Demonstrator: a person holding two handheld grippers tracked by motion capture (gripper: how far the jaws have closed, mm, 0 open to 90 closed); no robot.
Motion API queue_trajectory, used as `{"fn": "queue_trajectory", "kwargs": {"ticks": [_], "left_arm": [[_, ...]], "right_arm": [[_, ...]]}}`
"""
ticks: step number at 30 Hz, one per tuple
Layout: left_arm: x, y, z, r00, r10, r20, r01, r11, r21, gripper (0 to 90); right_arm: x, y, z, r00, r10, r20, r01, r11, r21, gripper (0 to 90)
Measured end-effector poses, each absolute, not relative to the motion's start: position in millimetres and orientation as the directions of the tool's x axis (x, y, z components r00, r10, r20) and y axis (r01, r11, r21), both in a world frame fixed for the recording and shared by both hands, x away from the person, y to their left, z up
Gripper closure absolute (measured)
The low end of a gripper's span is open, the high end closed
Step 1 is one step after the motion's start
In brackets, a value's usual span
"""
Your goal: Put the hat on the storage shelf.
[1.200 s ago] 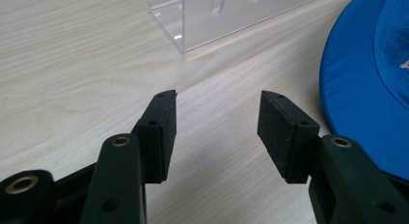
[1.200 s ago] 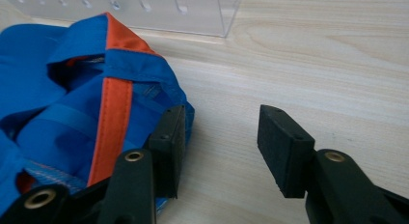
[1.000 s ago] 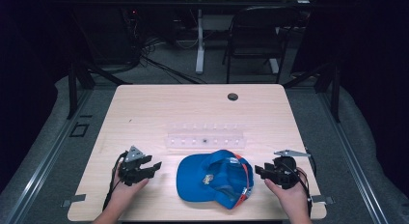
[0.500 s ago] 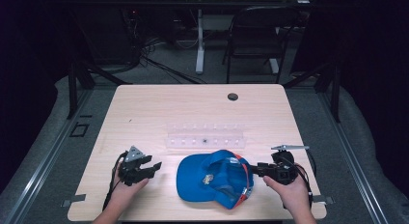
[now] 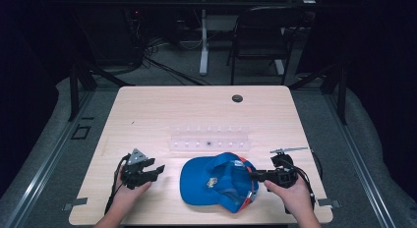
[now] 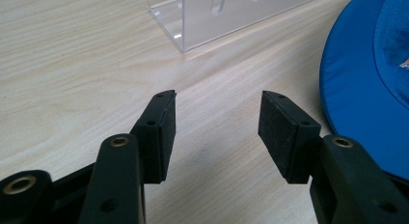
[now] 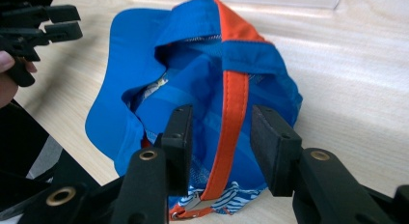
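A: Item: blue fabric cap with orange trim, crumpled, lying near the front edge of the pale wooden desk, just before the clear acrylic rack.

B: Changes?

A: Right gripper has advanced onto the cap; fingers have just been closing, astride the orange band, not yet clamped. Left gripper unmoved, fingers apart over bare desk.

B: Clearance?

A: Open desk beyond the rack.

The cap was bright blue, with an orange band running along its back edge and a white-and-blue striped patch low inside. The table was pale wood with a fine grain. The rack was clear plastic. Both grippers were black, their screws brass-coloured, and the floor was grey.
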State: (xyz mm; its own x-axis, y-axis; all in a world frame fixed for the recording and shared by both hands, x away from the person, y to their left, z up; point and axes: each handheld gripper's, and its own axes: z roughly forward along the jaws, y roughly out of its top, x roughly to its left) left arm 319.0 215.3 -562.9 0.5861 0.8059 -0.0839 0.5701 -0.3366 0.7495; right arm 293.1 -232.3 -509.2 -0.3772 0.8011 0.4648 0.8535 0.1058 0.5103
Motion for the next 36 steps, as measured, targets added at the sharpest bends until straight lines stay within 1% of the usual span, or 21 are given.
{"fn": "queue_trajectory", "kwargs": {"ticks": [6,13,16,20,22,23,27,31,32,36], "left_arm": [[319,215,-563,0.586,0.806,-0.082,0.570,-0.338,0.749,48.5],[319,215,-563,0.586,0.806,-0.081,0.569,-0.338,0.749,48.5],[319,215,-563,0.587,0.806,-0.080,0.568,-0.339,0.750,48.5],[319,215,-563,0.587,0.806,-0.081,0.569,-0.339,0.749,48.5],[319,215,-563,0.587,0.806,-0.079,0.568,-0.340,0.750,48.5],[319,215,-563,0.587,0.805,-0.080,0.568,-0.340,0.750,48.5],[319,215,-563,0.587,0.806,-0.081,0.568,-0.339,0.750,48.3],[319,215,-563,0.588,0.805,-0.080,0.567,-0.339,0.751,48.3],[319,216,-563,0.588,0.805,-0.080,0.566,-0.339,0.751,48.3],[319,216,-562,0.586,0.806,-0.080,0.566,-0.337,0.752,48.3]], "right_arm": [[294,-230,-517,-0.378,0.794,0.477,0.864,0.118,0.489,61.6],[295,-227,-528,-0.359,0.780,0.512,0.880,0.101,0.464,63.1],[296,-227,-529,-0.355,0.771,0.529,0.890,0.106,0.443,64.3],[295,-227,-529,-0.346,0.766,0.542,0.894,0.094,0.438,65.5],[296,-227,-529,-0.349,0.759,0.550,0.895,0.097,0.434,66.8],[295,-226,-529,-0.333,0.761,0.557,0.897,0.074,0.436,67.6],[295,-226,-528,-0.338,0.756,0.560,0.896,0.076,0.438,69.4],[296,-228,-525,-0.354,0.745,0.565,0.895,0.094,0.436,72.0],[297,-228,-523,-0.352,0.739,0.575,0.897,0.091,0.432,74.8],[298,-228,-521,-0.356,0.739,0.572,0.899,0.103,0.426,77.0]]}}
